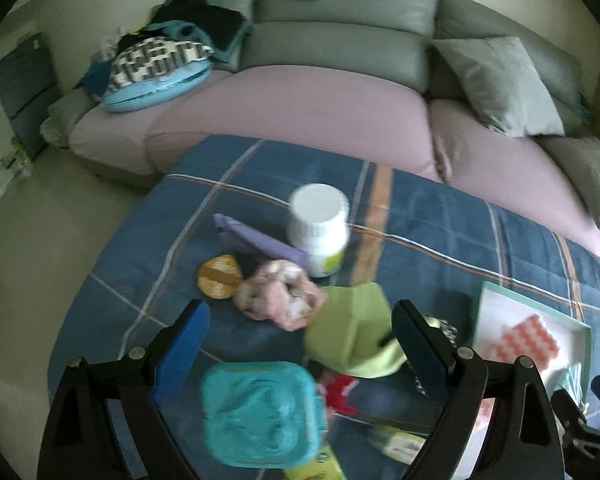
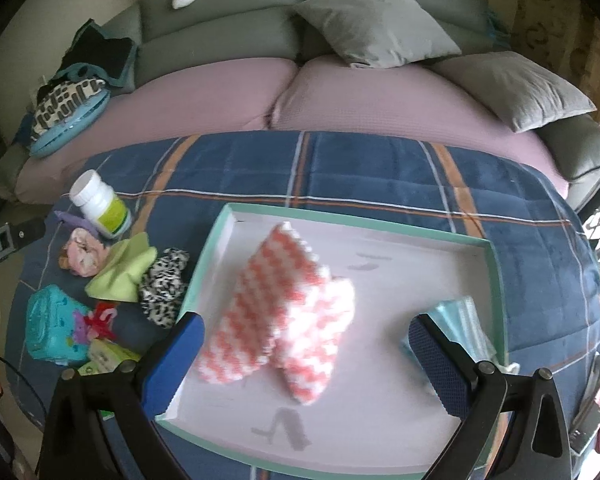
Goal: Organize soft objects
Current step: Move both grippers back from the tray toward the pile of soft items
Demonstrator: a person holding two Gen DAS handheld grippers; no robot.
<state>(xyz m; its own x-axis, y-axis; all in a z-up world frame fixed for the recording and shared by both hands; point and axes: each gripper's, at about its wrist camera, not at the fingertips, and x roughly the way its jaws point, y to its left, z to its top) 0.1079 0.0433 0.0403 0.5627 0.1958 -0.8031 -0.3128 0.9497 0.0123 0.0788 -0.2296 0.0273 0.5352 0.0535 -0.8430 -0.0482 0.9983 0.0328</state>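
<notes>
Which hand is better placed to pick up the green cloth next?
Left. Its open gripper hangs right over the green cloth, while the right gripper is over the tray, away from the pile.

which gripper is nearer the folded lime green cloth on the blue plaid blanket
Left. The left gripper hangs open right over the folded lime green cloth, one finger overlapping it. The right gripper is open over the teal-rimmed tray, beside the cloth pile.
</notes>
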